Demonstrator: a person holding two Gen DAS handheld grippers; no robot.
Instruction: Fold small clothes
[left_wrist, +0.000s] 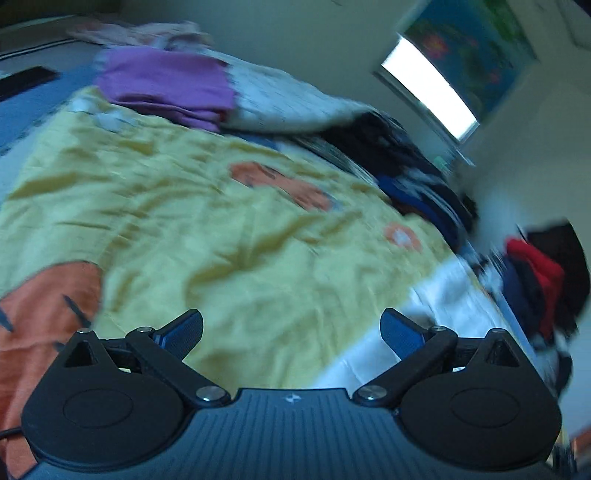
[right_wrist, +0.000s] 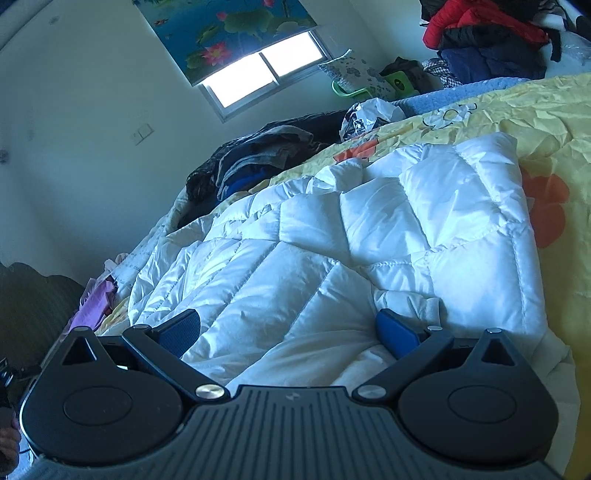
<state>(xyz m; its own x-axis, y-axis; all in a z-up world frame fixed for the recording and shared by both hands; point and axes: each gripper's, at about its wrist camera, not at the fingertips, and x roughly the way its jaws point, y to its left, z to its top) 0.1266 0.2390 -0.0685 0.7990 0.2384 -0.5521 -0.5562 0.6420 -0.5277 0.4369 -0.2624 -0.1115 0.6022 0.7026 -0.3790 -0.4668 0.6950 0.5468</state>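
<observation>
A white quilted puffer jacket (right_wrist: 369, 236) lies spread on the yellow bedsheet (right_wrist: 546, 122), filling the right wrist view. My right gripper (right_wrist: 290, 332) hovers just over its near part, open, with nothing between the blue pads. In the blurred left wrist view my left gripper (left_wrist: 291, 332) stands open above the yellow sheet (left_wrist: 207, 229), and only an edge of the white jacket (left_wrist: 436, 321) shows at the lower right, beside its right finger.
Folded purple clothes (left_wrist: 166, 85) lie on a pale quilt (left_wrist: 288, 99) at the far side. Dark clothes (right_wrist: 258, 155) pile along the bed's edge. A red and navy heap (right_wrist: 484, 37) sits in a corner. A window (right_wrist: 258, 70) with a lotus blind lights the wall.
</observation>
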